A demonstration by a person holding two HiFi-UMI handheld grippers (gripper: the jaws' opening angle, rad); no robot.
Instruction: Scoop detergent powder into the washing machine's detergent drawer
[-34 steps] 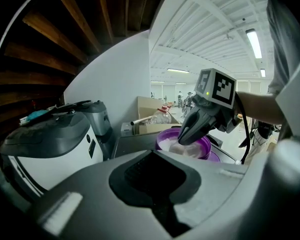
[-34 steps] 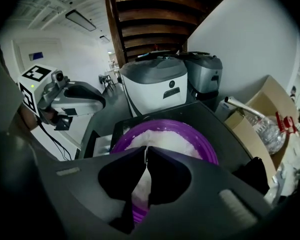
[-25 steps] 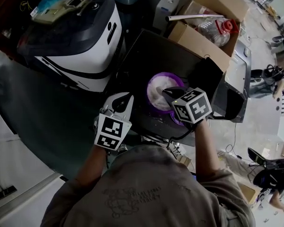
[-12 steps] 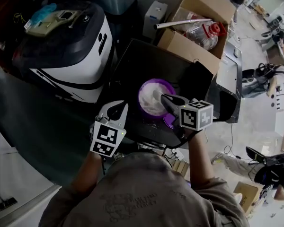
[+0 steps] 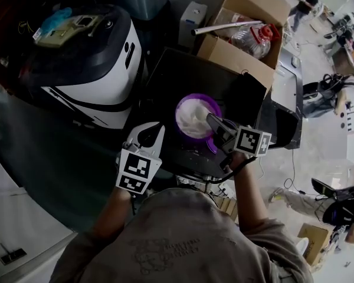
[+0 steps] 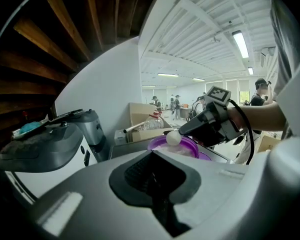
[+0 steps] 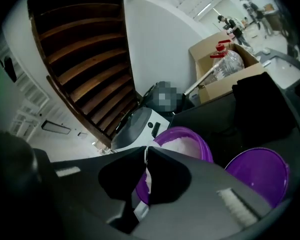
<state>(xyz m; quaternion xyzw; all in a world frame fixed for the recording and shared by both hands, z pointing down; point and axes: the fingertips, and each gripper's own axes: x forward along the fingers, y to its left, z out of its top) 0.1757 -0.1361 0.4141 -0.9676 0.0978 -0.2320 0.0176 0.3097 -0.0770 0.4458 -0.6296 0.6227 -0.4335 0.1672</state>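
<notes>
Head view: purple tub [image 5: 196, 96] of white powder [image 5: 194, 118] sits centre frame on the dark surface [image 5: 183, 69]; washing machine [image 5: 100, 81] is upper left.
Left gripper view: my left tool [image 6: 153, 154] is closed on nothing. Only here I see the white scoop [image 6: 173, 138] bowl over the tub.
Right gripper view: right tool [image 7: 145, 151] clamps the scoop handle; purple lid [image 7: 257, 174] lower right.

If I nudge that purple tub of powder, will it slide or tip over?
Probably slides rather than tips: the tub looks wide, low and nearly full of powder, so likely bottom-heavy. Its top is open, so a sharp knock could spill some.
</notes>
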